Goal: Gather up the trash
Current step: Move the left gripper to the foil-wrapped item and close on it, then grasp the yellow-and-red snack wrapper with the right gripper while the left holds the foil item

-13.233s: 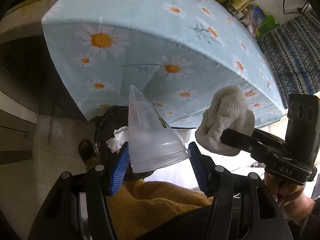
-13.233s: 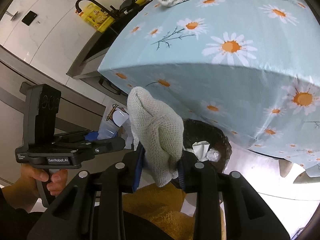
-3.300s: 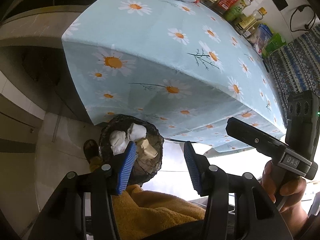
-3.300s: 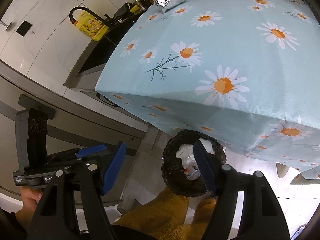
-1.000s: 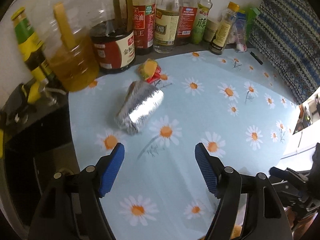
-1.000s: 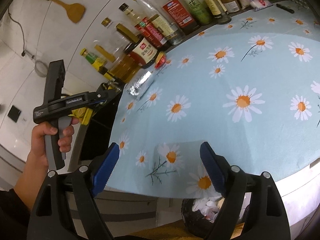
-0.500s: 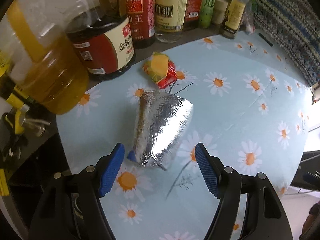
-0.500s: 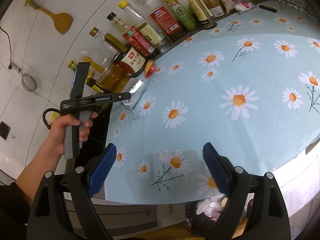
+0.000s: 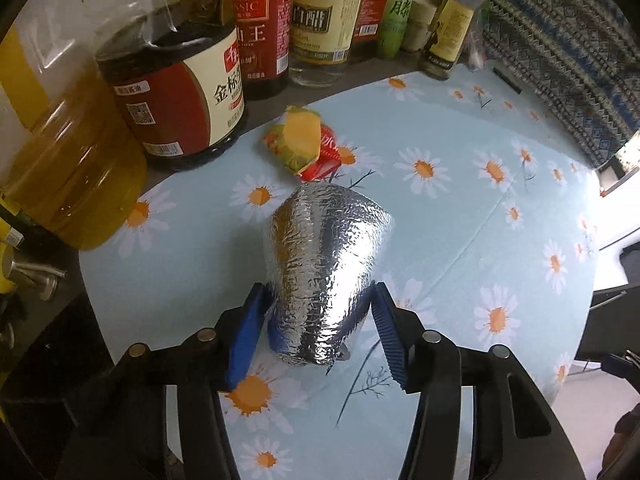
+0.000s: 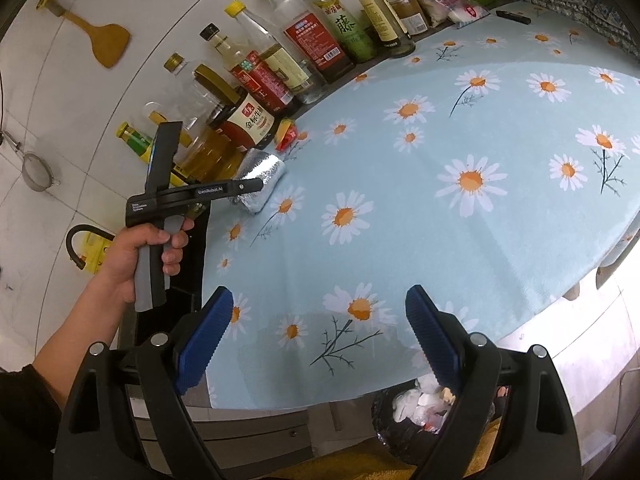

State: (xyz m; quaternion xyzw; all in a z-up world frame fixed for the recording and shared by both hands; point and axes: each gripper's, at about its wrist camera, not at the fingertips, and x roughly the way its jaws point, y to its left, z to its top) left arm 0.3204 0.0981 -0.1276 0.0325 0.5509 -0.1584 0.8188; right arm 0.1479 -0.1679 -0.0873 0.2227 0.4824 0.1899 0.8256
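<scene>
Left gripper [image 9: 316,332] brackets a crinkled foil cone [image 9: 326,268] — right gripper [image 10: 316,340] spread wide.

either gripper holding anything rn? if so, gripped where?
Right gripper: open, empty. Left gripper straddles the near end of the foil bundle; its right pad looks in contact, the left shows a gap. Firm grip cannot be told.

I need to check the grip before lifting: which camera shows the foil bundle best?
The left wrist view. The foil bundle fills the middle of the frame, lying on the tablecloth between the left gripper's jaws. The right wrist view shows it small and far off, partly hidden behind the left gripper.
</scene>
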